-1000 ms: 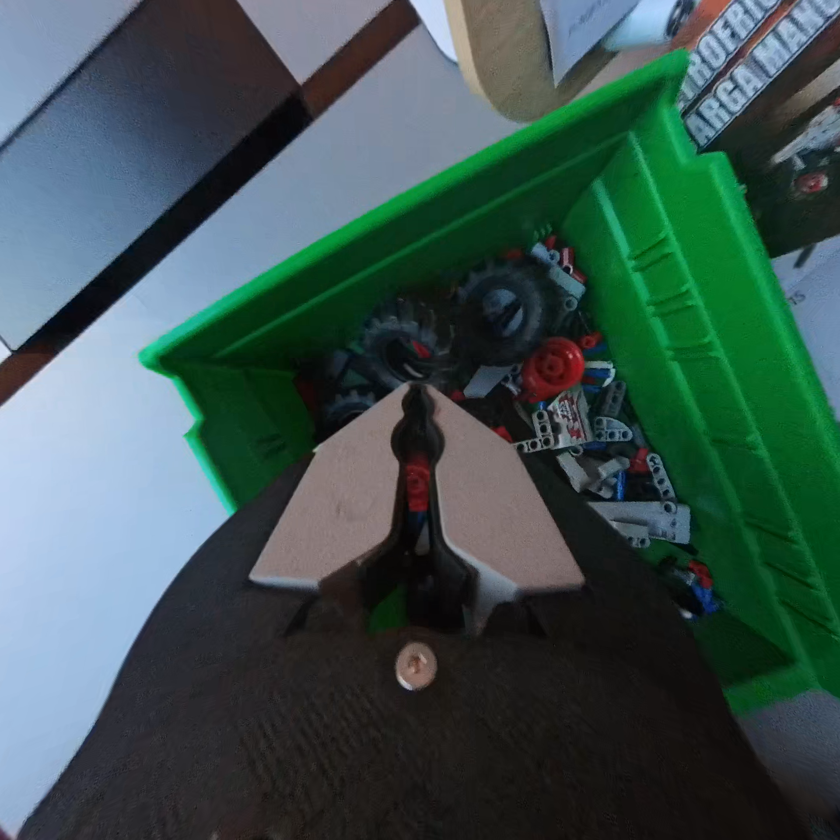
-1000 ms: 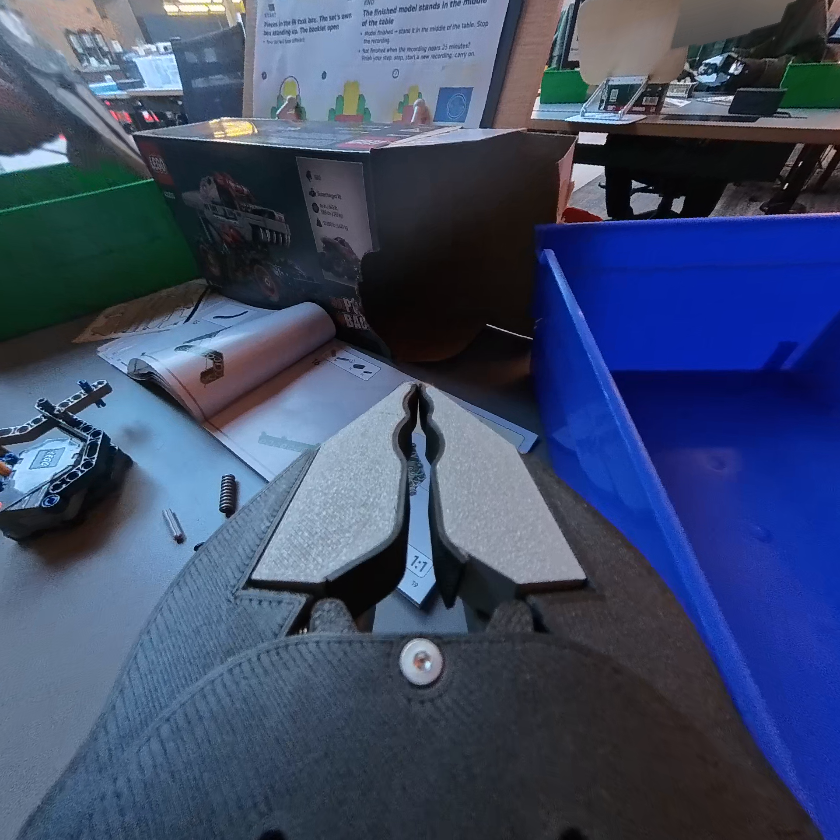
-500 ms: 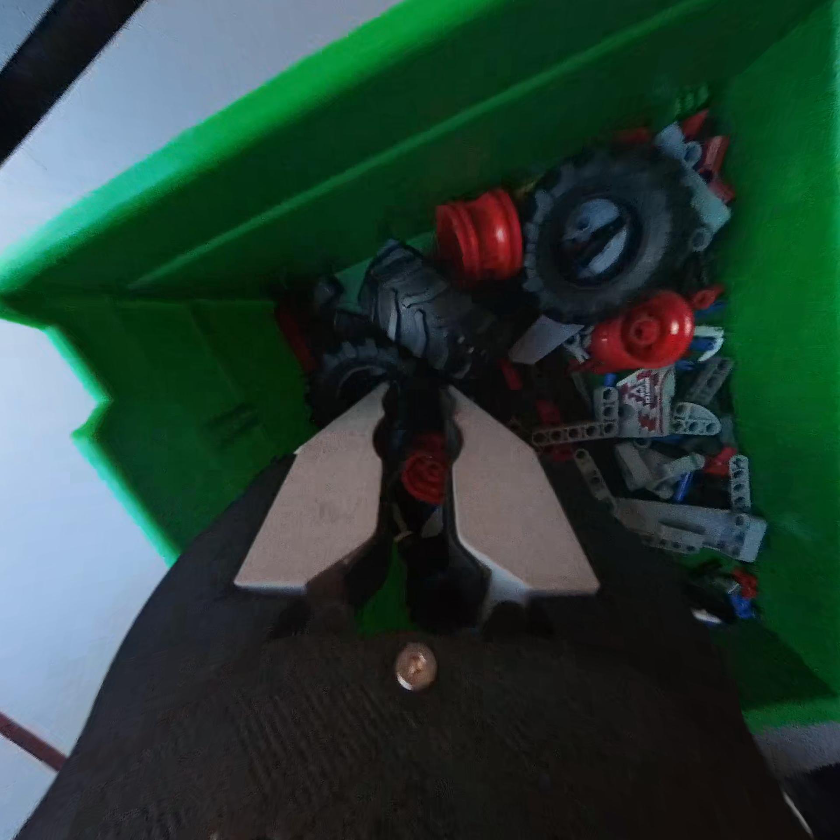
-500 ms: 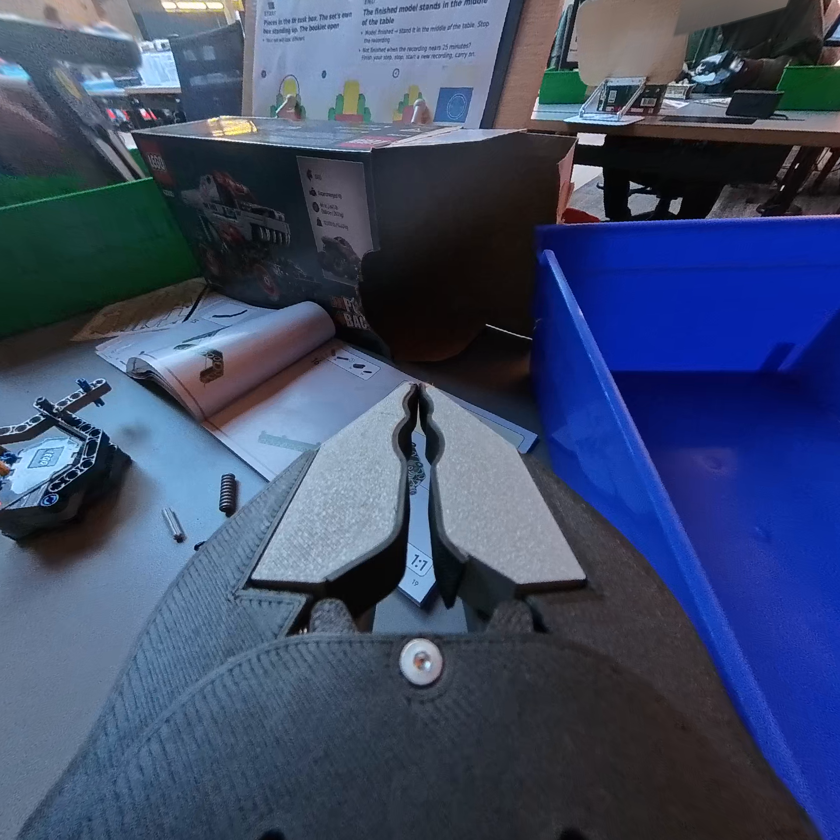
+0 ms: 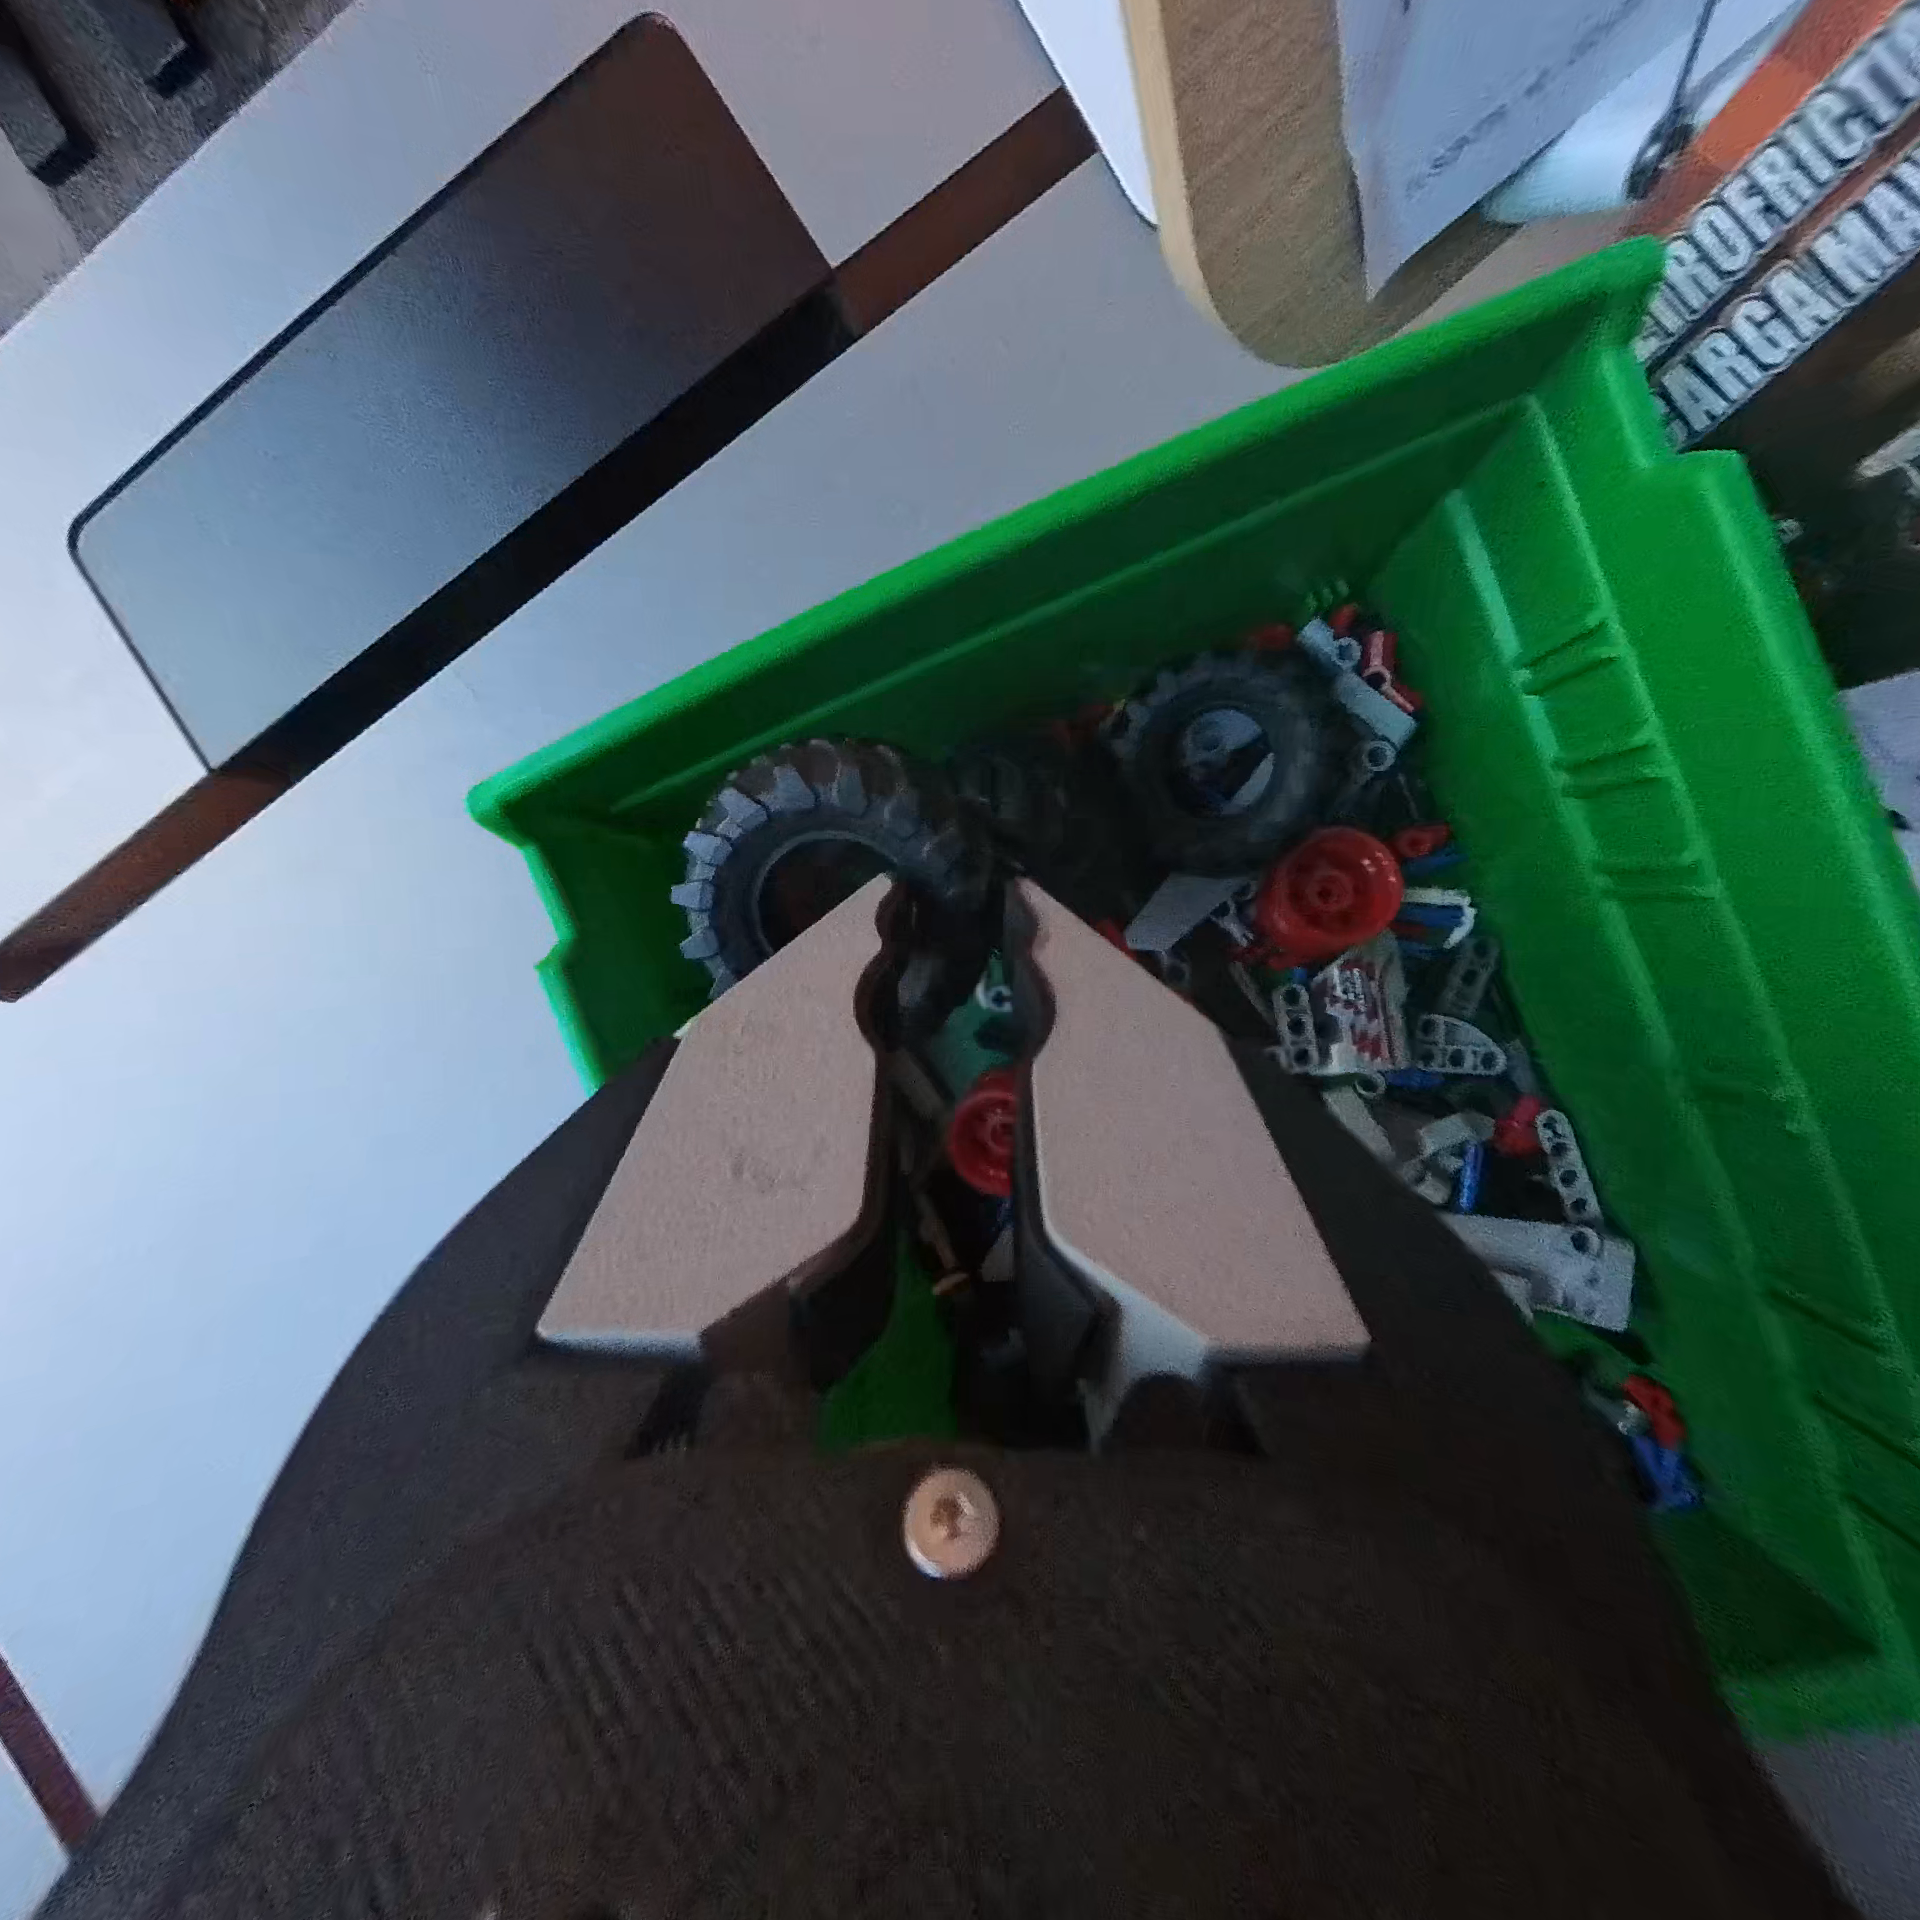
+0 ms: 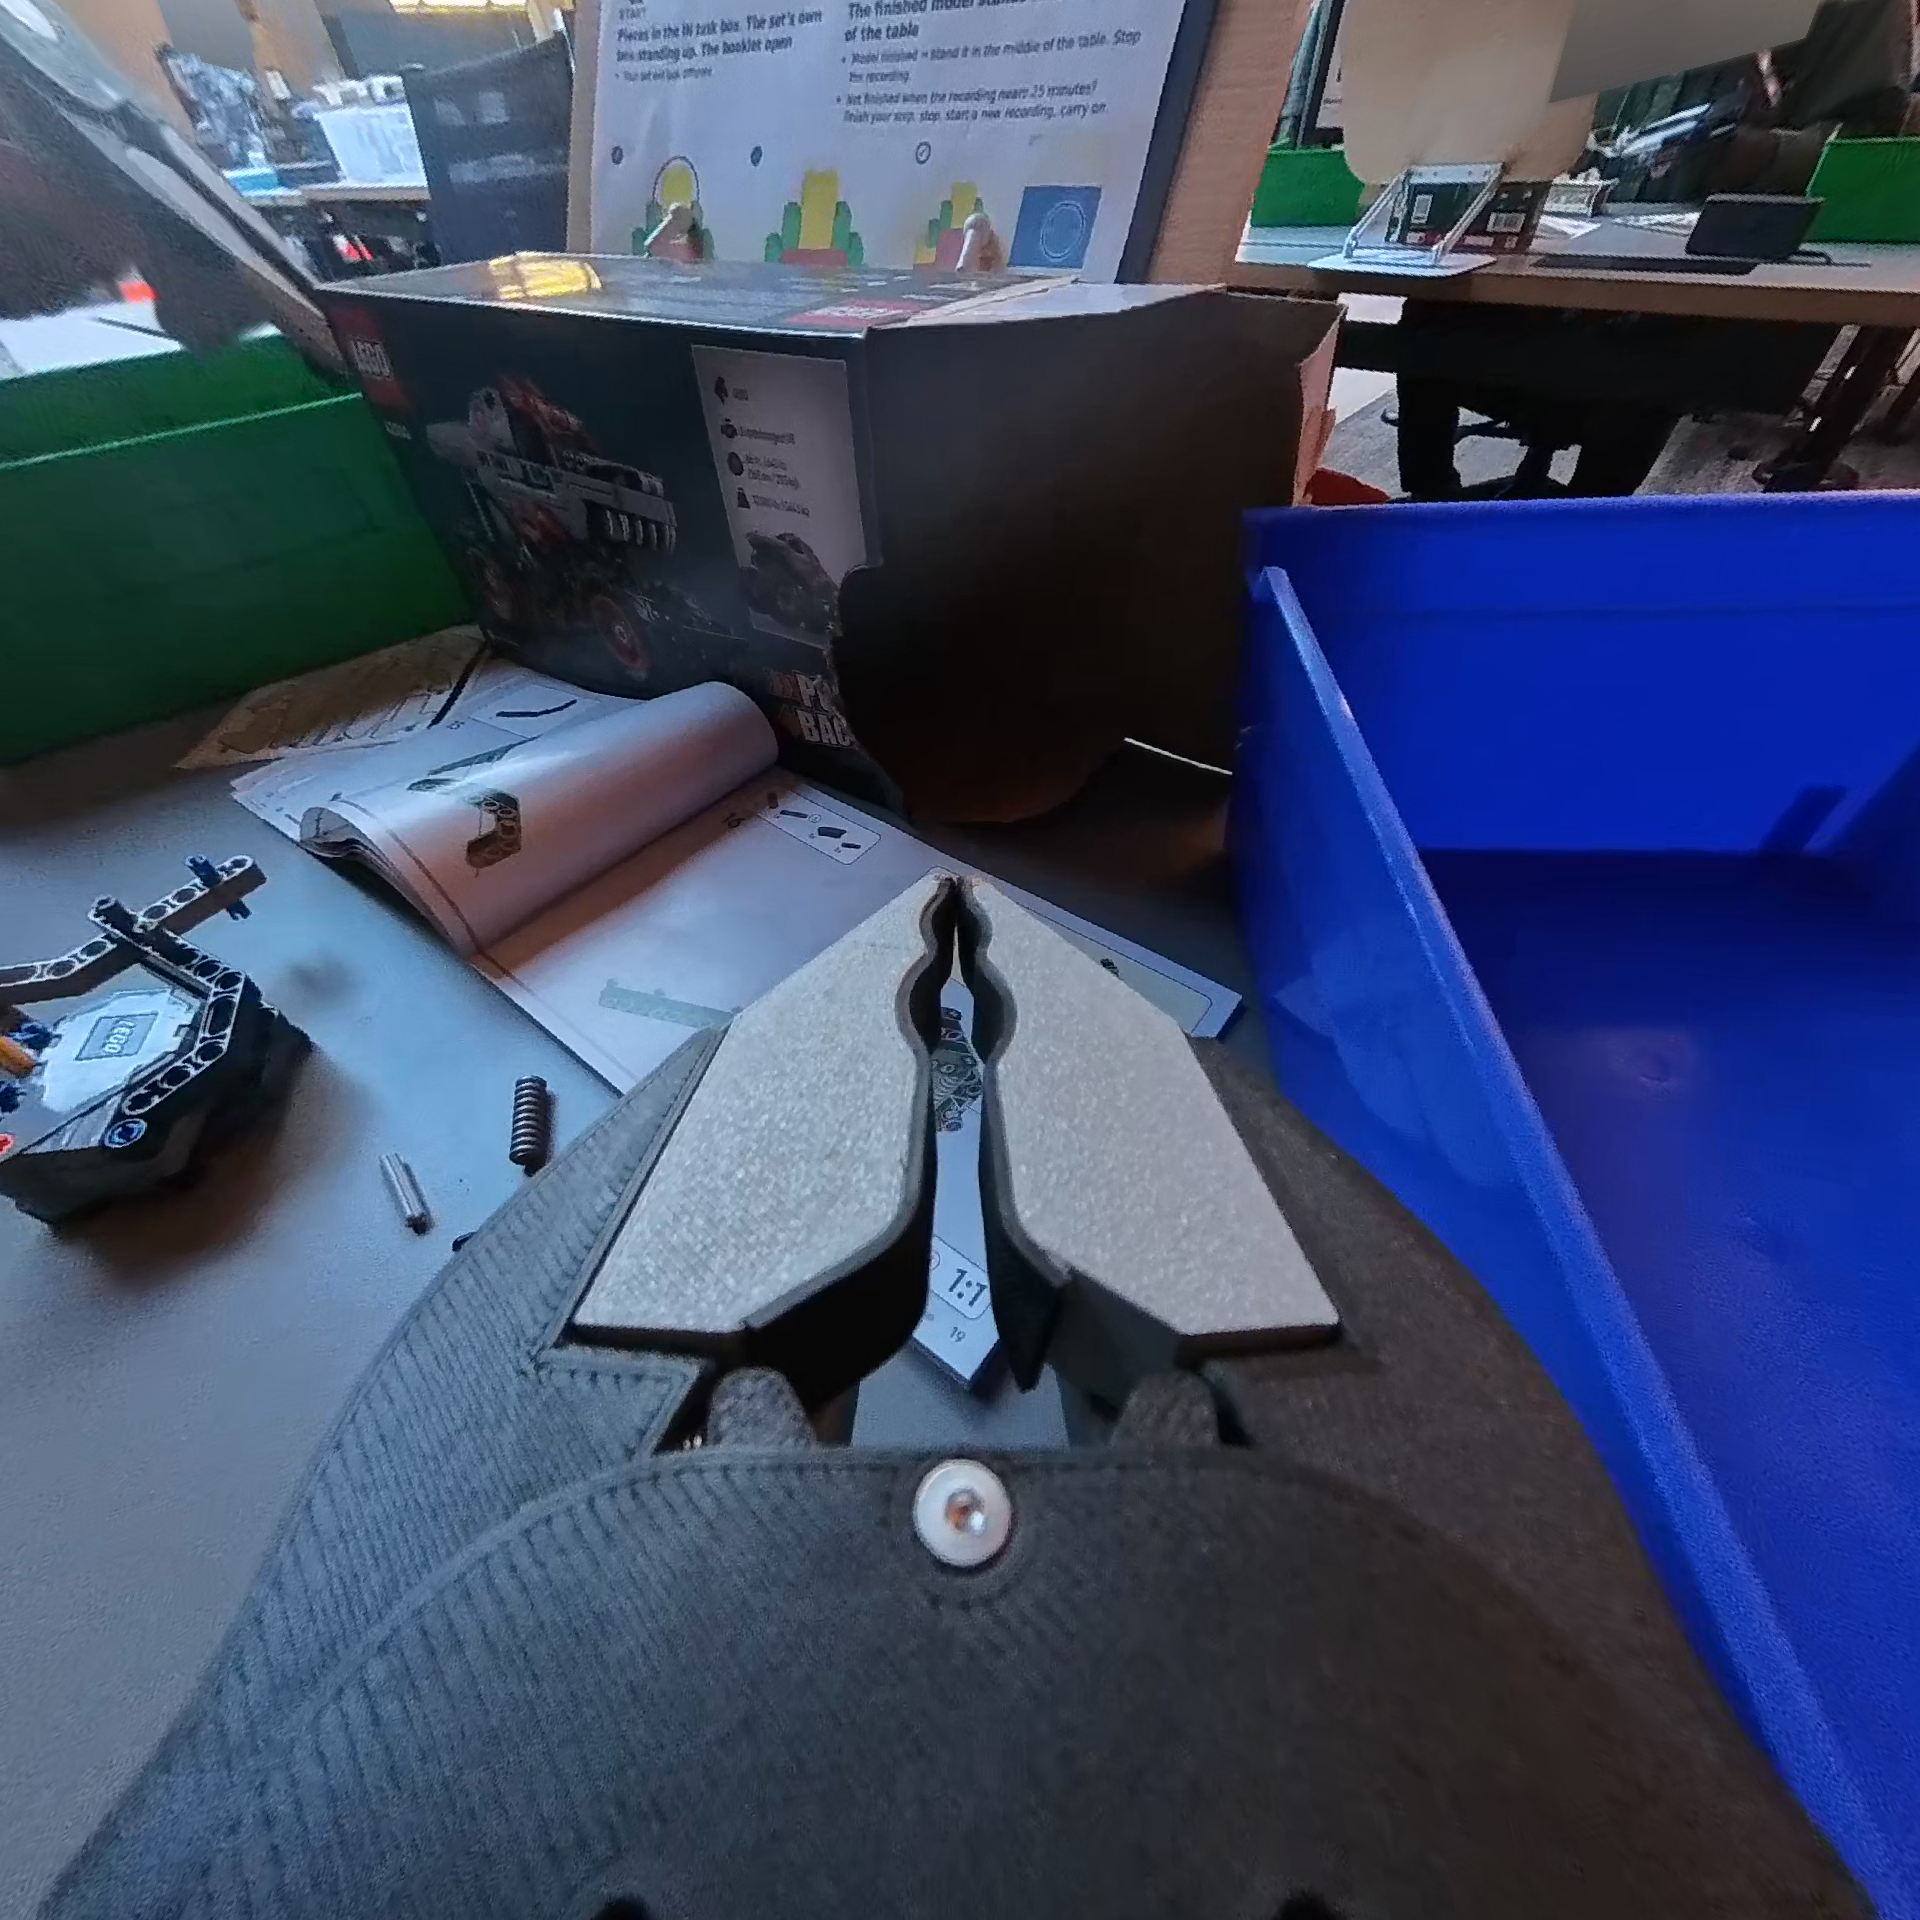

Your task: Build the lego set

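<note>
In green bin, left gripper grips black tyre

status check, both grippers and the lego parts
Left gripper clamped on black tyre above green bin. Right gripper shut, empty, over booklet. Nothing blocking.

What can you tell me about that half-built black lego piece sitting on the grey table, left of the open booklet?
The half-built lego frame is a small angular shell of black studless beams with rows of round pin holes. It looks like hard plastic. A pale panel sits inside it, and tiny blue pins show at the joints. Thin black beams stick up and back from its top. It rests on the grey table, untouched by either gripper. A dark spring and a short grey pin lie loose beside it, not touching.
</note>
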`<state>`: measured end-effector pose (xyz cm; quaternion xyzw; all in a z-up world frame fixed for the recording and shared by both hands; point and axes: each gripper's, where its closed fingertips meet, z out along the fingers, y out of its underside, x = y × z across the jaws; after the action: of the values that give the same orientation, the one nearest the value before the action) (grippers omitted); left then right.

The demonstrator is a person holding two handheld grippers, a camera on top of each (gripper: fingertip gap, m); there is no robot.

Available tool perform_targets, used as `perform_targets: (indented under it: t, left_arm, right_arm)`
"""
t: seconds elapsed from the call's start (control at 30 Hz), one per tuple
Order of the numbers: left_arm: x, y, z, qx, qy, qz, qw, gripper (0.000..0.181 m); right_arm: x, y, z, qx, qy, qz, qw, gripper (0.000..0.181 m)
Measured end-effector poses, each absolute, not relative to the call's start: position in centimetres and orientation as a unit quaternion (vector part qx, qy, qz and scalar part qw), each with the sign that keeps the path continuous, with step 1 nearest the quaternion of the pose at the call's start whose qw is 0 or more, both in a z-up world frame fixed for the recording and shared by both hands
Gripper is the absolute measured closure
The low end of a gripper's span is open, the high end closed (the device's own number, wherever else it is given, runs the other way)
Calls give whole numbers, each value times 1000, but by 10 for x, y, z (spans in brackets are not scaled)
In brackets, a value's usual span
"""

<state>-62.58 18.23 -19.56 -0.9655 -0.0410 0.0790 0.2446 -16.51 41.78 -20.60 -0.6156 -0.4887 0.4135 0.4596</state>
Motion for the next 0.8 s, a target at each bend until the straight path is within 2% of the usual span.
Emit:
perform_targets:
  t: [0.1, 0.2, 0.33, 0.43, 0.5, 0.53, 0.57, 0.6, 0.7, 0.8]
  left_arm:
    - [-630, 183, -216, -972, -50, 78, 214, 166]
    - [-637, 180, -229, -976, -62, 84, 189, 144]
    - [-624, 189, -222, -973, -49, 48, 221, 141]
    - [-605, 199, -224, -972, -28, 8, 234, 126]
    - [-612, 201, -239, -976, -32, 36, 210, 105]
    - [-616, 201, -247, -979, -32, 50, 196, 102]
    - [-618, 206, -246, -976, -39, 46, 209, 123]
    - [-621, 205, -245, -976, -42, 50, 207, 130]
    - [-639, 180, -235, -978, -43, 110, 171, 134]
    - [-645, 168, -214, -972, -69, 132, 181, 136]
  right_arm:
    - [-163, 418, -204, -615, -485, 414, 464, 181]
    - [-163, 419, -204, -615, -485, 415, 463, 181]
    - [-165, 418, -206, -616, -489, 413, 459, 181]
    - [-166, 418, -207, -616, -490, 413, 458, 181]
    - [-165, 418, -206, -616, -490, 413, 458, 181]
    - [-165, 418, -206, -616, -490, 414, 458, 181]
    - [-165, 418, -206, -616, -489, 413, 459, 181]
    - [-165, 418, -205, -615, -489, 413, 460, 181]
    - [-164, 418, -205, -615, -488, 414, 460, 181]
    - [-166, 418, -207, -617, -490, 414, 456, 181]
